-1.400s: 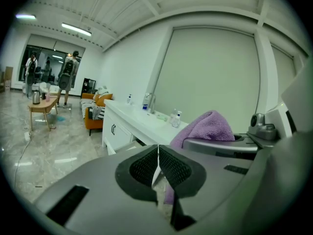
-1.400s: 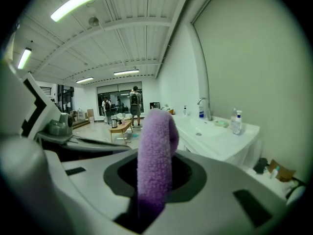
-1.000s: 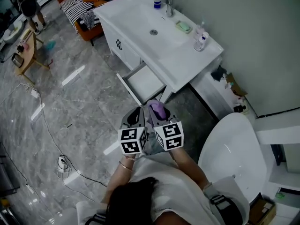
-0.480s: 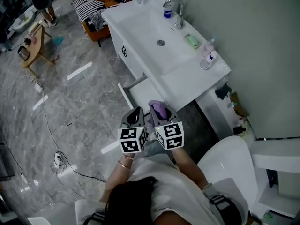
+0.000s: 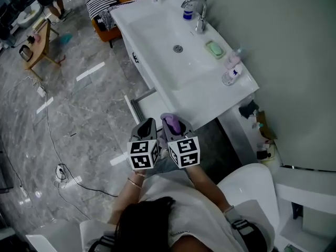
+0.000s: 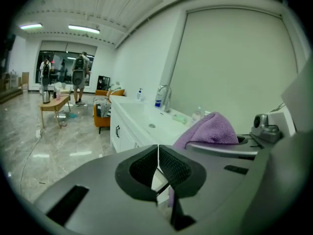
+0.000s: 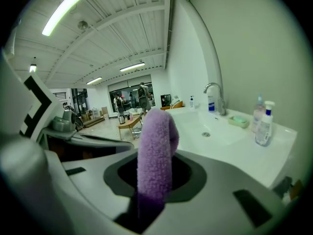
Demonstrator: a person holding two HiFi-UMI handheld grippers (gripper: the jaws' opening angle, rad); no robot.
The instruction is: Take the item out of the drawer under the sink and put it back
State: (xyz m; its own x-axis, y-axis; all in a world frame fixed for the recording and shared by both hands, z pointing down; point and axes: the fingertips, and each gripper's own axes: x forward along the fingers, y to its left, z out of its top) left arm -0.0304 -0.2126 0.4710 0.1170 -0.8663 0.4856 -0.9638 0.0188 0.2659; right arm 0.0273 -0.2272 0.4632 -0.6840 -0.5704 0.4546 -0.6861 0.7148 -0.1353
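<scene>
- Overhead, the white sink [image 5: 210,103] fills the upper middle, with bottles [image 5: 231,75] and a soap dish [image 5: 214,49] on its counter.
- Under its front edge, the drawer [image 5: 148,105] stands pulled open.
- Left gripper [image 6: 157,155] hangs close to the drawer, jaws pressed together on nothing.
- Right gripper [image 7: 154,173] is just beside it, clamped on the towel.
- Purple towel [image 7: 155,141] sticks up from those jaws, outside the drawer.

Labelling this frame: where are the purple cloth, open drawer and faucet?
purple cloth [image 7: 155,146], right gripper view, its folded middle
open drawer [image 5: 151,105], head view, bare inside floor
faucet [image 5: 200,19], head view, upright stem
</scene>
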